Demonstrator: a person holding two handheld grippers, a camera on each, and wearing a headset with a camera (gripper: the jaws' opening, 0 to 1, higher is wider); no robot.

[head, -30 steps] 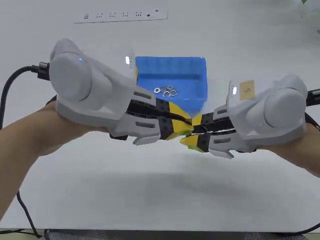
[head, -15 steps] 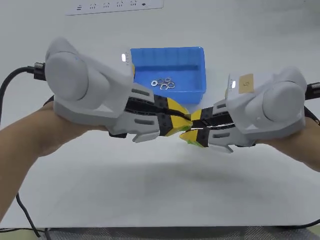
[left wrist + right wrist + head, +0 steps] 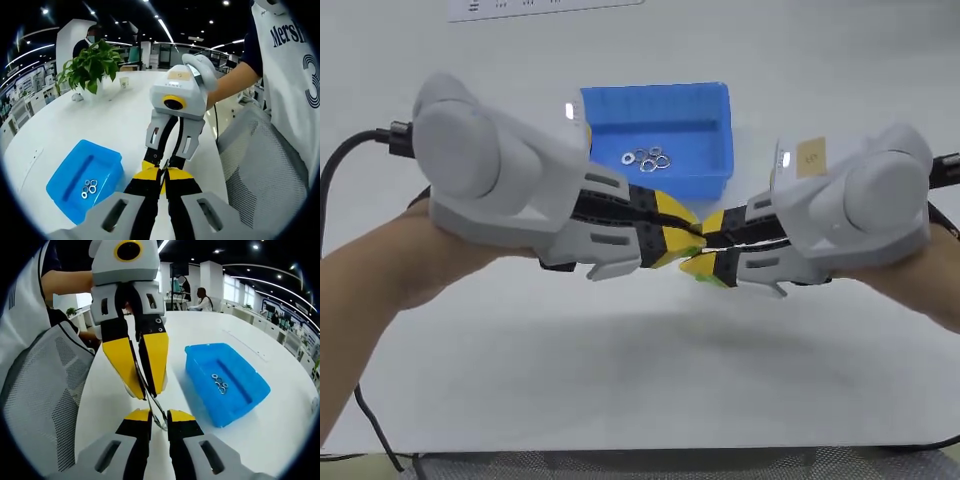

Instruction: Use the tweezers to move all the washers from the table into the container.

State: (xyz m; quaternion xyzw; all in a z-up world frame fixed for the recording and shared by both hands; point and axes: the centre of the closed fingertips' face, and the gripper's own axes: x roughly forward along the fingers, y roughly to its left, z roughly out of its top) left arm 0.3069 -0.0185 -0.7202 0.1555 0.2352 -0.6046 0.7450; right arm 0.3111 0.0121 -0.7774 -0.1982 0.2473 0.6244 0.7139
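— What is seen in the head view?
— A blue plastic container (image 3: 705, 180), rectangular with smooth walls, is set on the matte white table (image 3: 620, 380). A small cluster of flat metal washers (image 3: 648, 158) is seen on its floor. In front of the container, the left gripper (image 3: 682, 238) and the right gripper (image 3: 710, 256) are held tip to tip. Their shells are white and rounded, their jaws black with yellow ends.

— And in the left gripper view?
— The container (image 3: 65, 192) is found to the left of the jaws, with the ring-shaped washers (image 3: 89, 187) inside it. The 2 jaws of the left gripper (image 3: 162, 176) are pressed nearly together, and the right gripper (image 3: 167, 161) is met just beyond them.

— And in the right gripper view?
— Thin, shiny steel tweezers (image 3: 152, 400) are clamped between the yellow ends of the left gripper (image 3: 146, 390), beside the container (image 3: 235, 412) and apart from it. Their tip is placed in the narrow gap of the right gripper (image 3: 159, 419); whether it is pinched there cannot be told. The washers (image 3: 219, 382) are seen within the container, well apart from both grippers.
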